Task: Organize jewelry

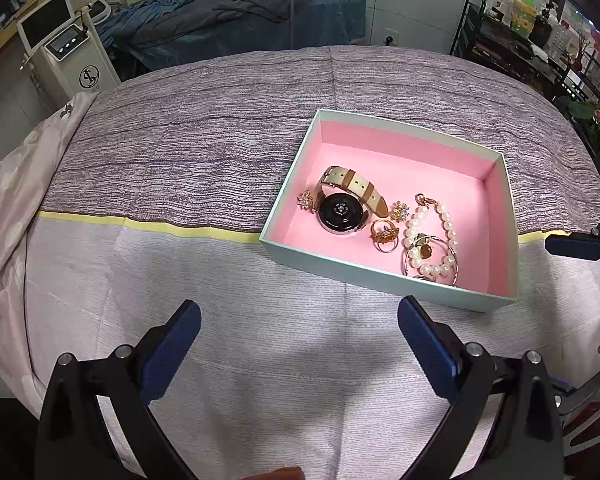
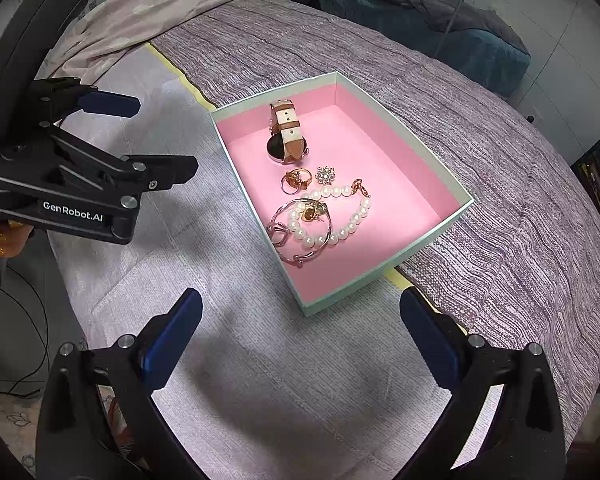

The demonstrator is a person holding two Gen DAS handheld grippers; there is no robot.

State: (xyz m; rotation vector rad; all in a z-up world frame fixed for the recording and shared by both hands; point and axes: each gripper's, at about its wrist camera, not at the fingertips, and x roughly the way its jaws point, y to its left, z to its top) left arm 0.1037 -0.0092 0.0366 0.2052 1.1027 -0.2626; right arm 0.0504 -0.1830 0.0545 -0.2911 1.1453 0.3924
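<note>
Since every piece already lies inside the pink-lined box (image 1: 496, 184), the job looks close to done. Both the left gripper (image 1: 300, 334) and the right gripper (image 2: 300, 330) hover over the bedspread (image 1: 204, 152) near the box with jaws apart, holding nothing. Best to tidy gently: the pearl bracelet (image 2: 340, 216) overlaps the gold bangle (image 2: 300, 232) near the front wall, right of the watch (image 1: 342, 208), so lift one without dragging the other.

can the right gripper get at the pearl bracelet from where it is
Probably yes. The right gripper is open and empty, the box has no lid, and the pearl bracelet lies near its side. A bangle overlaps the pearls, so it may come along.
</note>
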